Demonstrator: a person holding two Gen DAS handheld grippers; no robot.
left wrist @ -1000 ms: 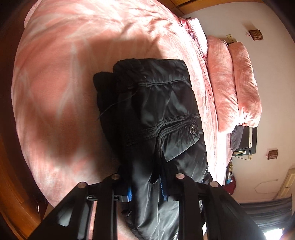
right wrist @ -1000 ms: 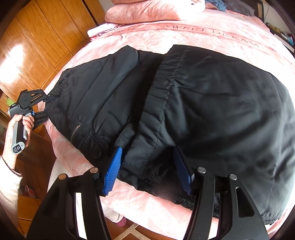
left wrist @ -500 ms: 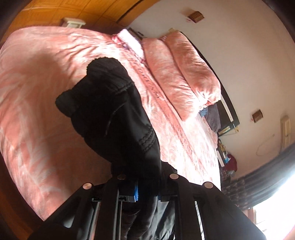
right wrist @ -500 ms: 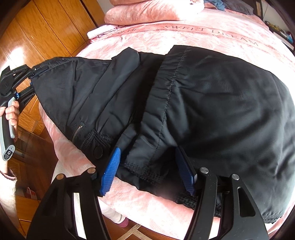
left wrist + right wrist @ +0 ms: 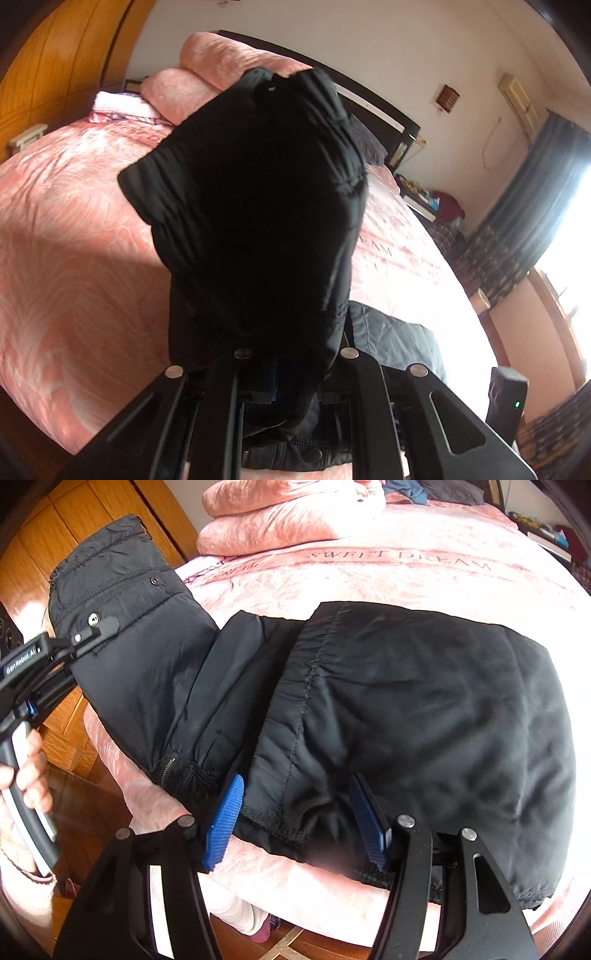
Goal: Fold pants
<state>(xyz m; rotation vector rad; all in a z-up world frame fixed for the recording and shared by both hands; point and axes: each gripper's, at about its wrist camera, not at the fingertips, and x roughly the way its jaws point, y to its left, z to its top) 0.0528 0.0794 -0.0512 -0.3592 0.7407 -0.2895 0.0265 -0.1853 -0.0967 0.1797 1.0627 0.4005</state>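
Note:
Black pants [image 5: 406,709] lie across a pink bed [image 5: 369,572], part folded. My left gripper [image 5: 99,626] is shut on one end of them, the part with a snap pocket [image 5: 122,602], and holds it up in the air at the left. In the left wrist view that lifted cloth [image 5: 258,206] hangs in front of the camera and hides the left gripper's [image 5: 295,369] pads. My right gripper [image 5: 295,819] sits low on the near hem. Its jaws are closing, with a bunch of the hem between the blue pads [image 5: 225,819]; the cloth spreads on past them.
Pink pillows [image 5: 280,517] are stacked at the head of the bed, with a wooden wardrobe [image 5: 74,517] at the left. A person's hand [image 5: 26,771] grips the left tool's handle beside the bed. Curtains and a bright window [image 5: 554,229] lie to the right.
The left gripper has risen and rolled, lifting its end of the pants off the bed's edge and up over the mattress. The right gripper has hardly moved on the hem.

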